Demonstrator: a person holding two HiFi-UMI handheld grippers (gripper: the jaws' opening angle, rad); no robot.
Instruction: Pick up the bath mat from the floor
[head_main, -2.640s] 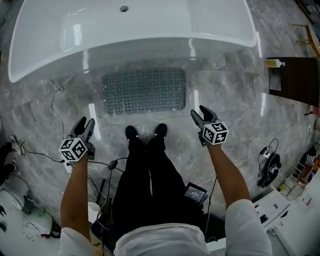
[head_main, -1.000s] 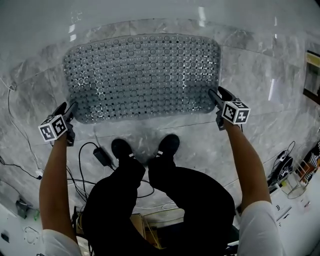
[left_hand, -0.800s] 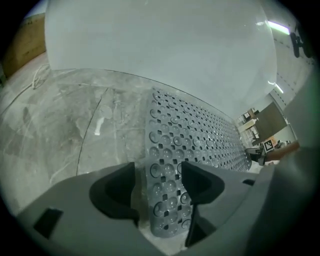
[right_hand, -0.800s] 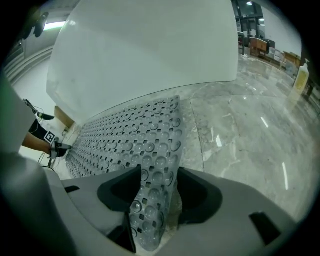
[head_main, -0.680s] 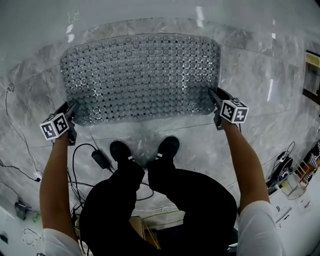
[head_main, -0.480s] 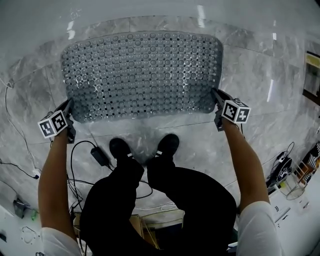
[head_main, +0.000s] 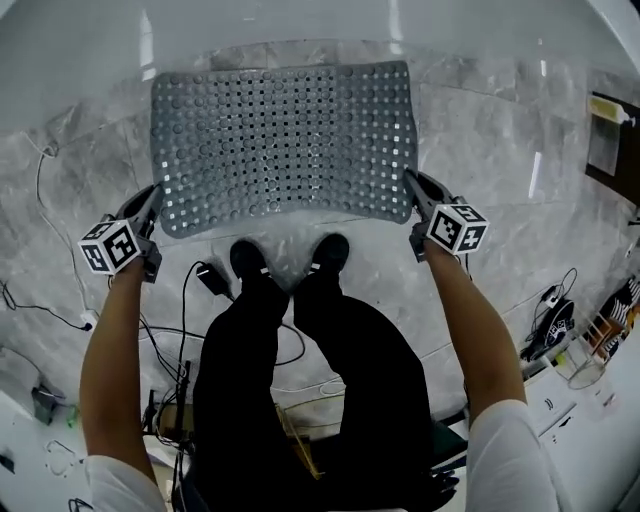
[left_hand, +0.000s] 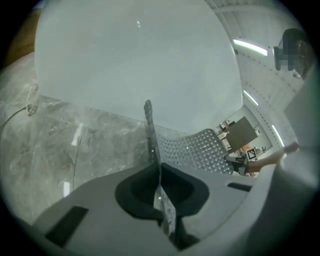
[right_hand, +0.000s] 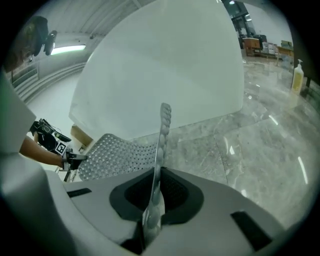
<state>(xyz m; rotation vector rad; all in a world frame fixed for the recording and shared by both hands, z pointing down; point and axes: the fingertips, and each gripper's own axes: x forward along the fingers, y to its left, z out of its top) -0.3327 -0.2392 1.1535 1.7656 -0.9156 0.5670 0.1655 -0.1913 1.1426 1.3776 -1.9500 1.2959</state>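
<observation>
Now the mat (head_main: 285, 140) is pinched at its two near corners and stretched between them. On one side the left gripper (head_main: 152, 203) has just clamped down on the left corner. In its own view the mat's edge runs upright between the pressed-together jaws, and the rest of the sheet sags away to the right. On the other side the right gripper (head_main: 414, 190) has likewise just closed and grips the right corner, with the bumpy edge standing up out of its jaws. I see the near edge lifted off the floor (head_main: 500, 150); whether the far edge rests on it I cannot tell. That far edge lies close to the white tub (head_main: 300, 25). Just below the mat's near edge, the person's two black shoes (head_main: 250, 260) stand side by side on the grey marble. A black cable (head_main: 185, 300) with a small black brick (head_main: 210, 278) lies left of the shoes.
</observation>
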